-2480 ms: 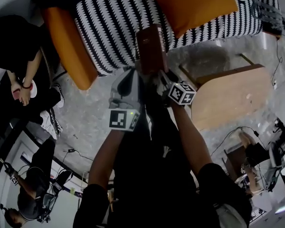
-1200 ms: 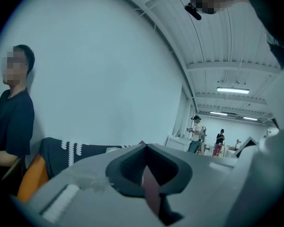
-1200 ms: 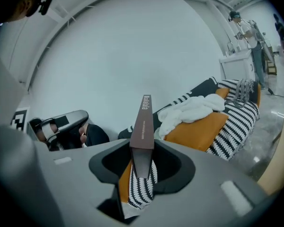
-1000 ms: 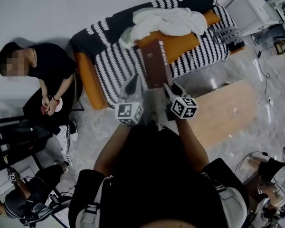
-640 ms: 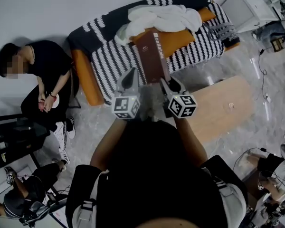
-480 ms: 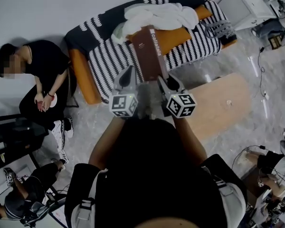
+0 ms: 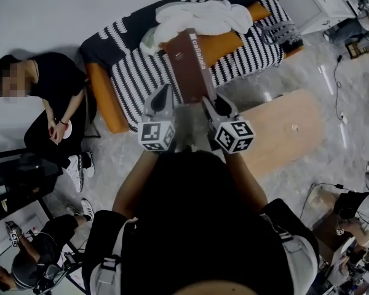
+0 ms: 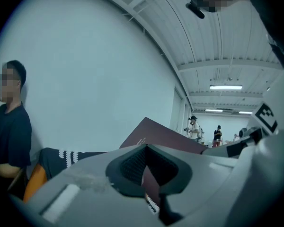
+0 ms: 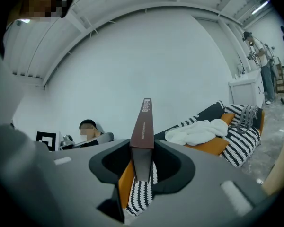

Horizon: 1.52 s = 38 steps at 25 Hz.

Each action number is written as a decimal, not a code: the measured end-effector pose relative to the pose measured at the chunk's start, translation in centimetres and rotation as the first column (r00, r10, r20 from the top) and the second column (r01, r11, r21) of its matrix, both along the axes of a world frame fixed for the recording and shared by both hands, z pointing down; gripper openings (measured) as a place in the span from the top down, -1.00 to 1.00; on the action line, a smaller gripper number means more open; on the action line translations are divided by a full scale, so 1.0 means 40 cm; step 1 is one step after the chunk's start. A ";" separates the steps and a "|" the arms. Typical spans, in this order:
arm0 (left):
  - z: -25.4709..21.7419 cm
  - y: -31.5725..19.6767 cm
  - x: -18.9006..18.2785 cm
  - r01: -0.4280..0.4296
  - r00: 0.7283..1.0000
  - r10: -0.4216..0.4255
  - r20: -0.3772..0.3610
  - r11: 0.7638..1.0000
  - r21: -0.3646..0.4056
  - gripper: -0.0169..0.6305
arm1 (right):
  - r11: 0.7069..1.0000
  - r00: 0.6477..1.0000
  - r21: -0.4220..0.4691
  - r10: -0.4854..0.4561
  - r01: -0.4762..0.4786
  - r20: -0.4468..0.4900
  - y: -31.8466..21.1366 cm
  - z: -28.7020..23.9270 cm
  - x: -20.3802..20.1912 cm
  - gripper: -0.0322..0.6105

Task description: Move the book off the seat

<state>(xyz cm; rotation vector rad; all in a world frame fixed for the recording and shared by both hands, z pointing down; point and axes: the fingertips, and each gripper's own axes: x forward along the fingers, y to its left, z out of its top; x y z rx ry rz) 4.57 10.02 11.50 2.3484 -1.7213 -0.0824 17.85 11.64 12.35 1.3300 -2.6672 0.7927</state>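
The book (image 7: 187,66), a maroon hardback, is standing upright in the head view, off the striped sofa (image 7: 135,78) and at 12 o'clock from your hands. The left gripper (image 7: 163,97) is flanking its lower end at 9 o'clock, the right gripper (image 7: 208,102) at 3 o'clock.

In the left gripper view, the jaws are pinching a lower corner.

In the right gripper view, the jaws are clamping both covers across the spine edge.

Judge it rigid, moderately heavy and smooth-faced. You are gripping low, so it may pivot; squeeze firmly near the spine.
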 end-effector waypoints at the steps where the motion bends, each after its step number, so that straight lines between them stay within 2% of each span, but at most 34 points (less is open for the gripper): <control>1: 0.004 -0.001 0.001 0.004 1.000 -0.004 0.016 1.000 -0.002 0.94 | 1.000 1.000 0.001 -0.001 0.001 0.001 -0.002 0.001 0.001 0.42; 2: 0.006 -0.003 0.002 0.011 1.000 -0.011 0.022 1.000 -0.003 0.94 | 1.000 1.000 0.001 -0.003 0.003 0.002 -0.003 0.001 0.004 0.42; 6: 0.006 -0.012 0.001 0.029 0.999 -0.029 -0.032 1.000 -0.008 0.93 | 1.000 1.000 0.001 -0.002 0.002 0.002 -0.008 -0.004 0.014 0.42; 13: 0.005 -0.014 0.004 -0.008 1.000 0.008 -0.009 1.000 -0.005 0.93 | 1.000 1.000 0.004 0.008 -0.008 0.000 -0.004 -0.005 0.009 0.42; 24: 0.019 -0.030 0.031 -0.055 0.997 0.053 -0.049 0.997 -0.058 0.93 | 0.997 0.997 -0.019 0.072 -0.072 0.005 0.010 0.002 0.050 0.42; 32: 0.008 -0.095 0.086 -0.210 0.977 0.209 -0.045 0.977 -0.024 0.93 | 0.977 0.977 -0.018 0.210 -0.211 -0.031 -0.006 0.004 0.078 0.42; 38: 0.002 -0.139 0.112 -0.341 0.939 0.339 -0.063 0.940 -0.023 0.93 | 0.944 0.942 -0.014 0.329 -0.331 -0.061 0.006 -0.011 0.060 0.42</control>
